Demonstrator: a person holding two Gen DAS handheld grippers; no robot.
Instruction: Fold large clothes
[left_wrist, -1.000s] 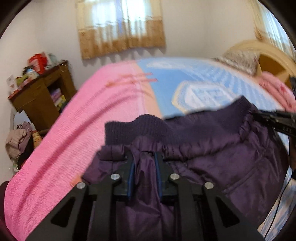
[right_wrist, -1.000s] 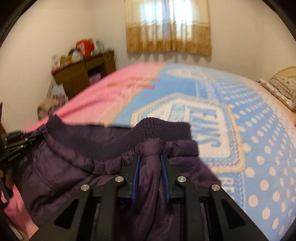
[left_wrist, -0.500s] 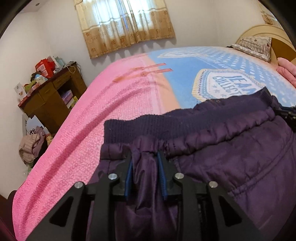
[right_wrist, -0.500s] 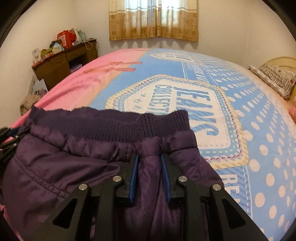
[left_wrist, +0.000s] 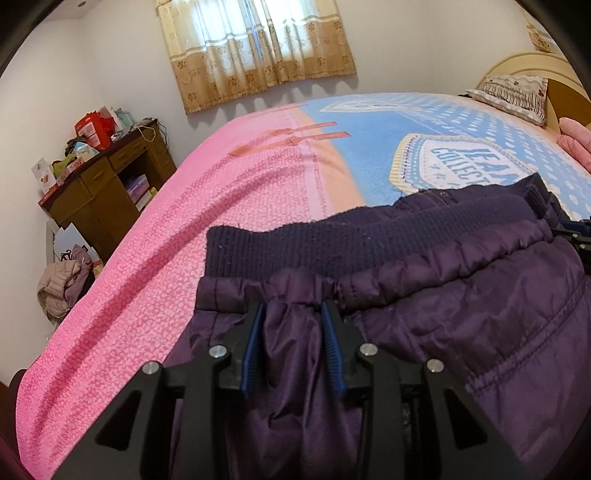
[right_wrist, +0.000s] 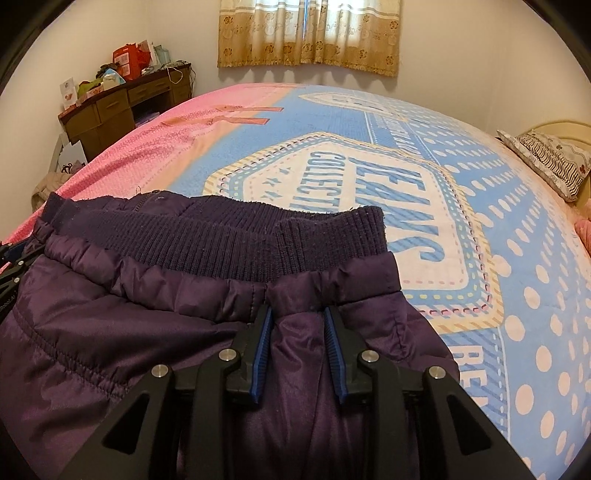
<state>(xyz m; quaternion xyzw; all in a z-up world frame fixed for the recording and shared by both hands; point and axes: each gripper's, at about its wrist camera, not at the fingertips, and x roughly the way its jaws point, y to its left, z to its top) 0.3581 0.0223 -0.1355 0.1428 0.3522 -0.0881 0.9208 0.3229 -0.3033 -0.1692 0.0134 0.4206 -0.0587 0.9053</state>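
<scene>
Purple padded jacket (left_wrist: 461, 314) is held at its ribbed hem (left_wrist: 332, 240), spread across the lower half of both frames above the bed (left_wrist: 221, 206). Left tongs (left_wrist: 291, 347) are clenched on a bunch of the gathered fabric just below the hem, near the hem's left corner; right tongs (right_wrist: 298, 350) are clenched likewise near the right corner in the right wrist view. Whether the lower part of the jacket touches the bed cannot be told. Step in hand is judged to be laying the jacket out flat or carrying the hem over for a fold. Hem should be kept taut and level between both tongs, so no sag forms mid-span. Both grips should be lowered together onto the blue patterned area (right_wrist: 480, 206), and released only once the hem lies flat. Slippery shell fabric may creep out of the pads, so grip should be kept firm.
</scene>
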